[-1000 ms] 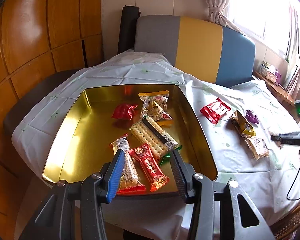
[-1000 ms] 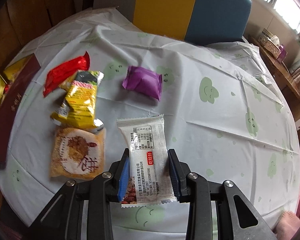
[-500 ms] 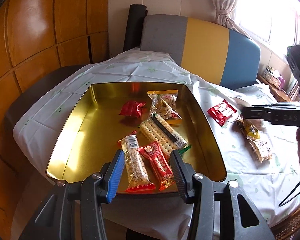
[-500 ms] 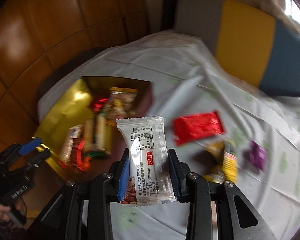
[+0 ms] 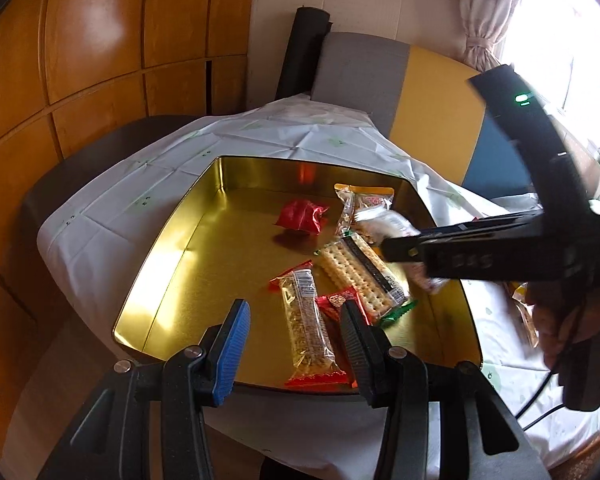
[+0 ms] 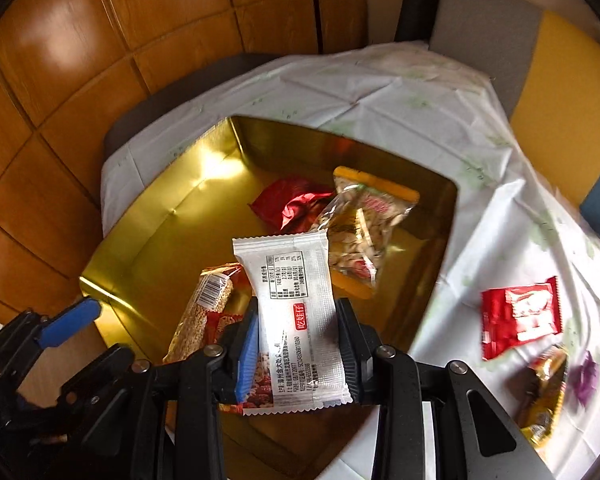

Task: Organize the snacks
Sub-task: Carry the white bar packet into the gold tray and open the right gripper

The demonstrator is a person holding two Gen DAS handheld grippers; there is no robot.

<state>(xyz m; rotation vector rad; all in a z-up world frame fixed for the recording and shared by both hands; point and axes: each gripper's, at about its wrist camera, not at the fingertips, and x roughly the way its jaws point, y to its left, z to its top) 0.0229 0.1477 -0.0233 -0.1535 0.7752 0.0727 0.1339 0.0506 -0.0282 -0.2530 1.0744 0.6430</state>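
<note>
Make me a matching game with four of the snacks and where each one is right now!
Things:
1. white packet
2. cracker pack
3. flat red packet
4. purple candy

Places:
A. on the tablecloth, nearest the gold tin
B. pinched in the right gripper
C. near the picture's right edge, on the cloth
D. lying inside the tin

Pairs: 1-B, 2-D, 3-A, 4-C

One gold tin [image 5: 172, 256], ten snack packets [image 6: 296, 320]
</note>
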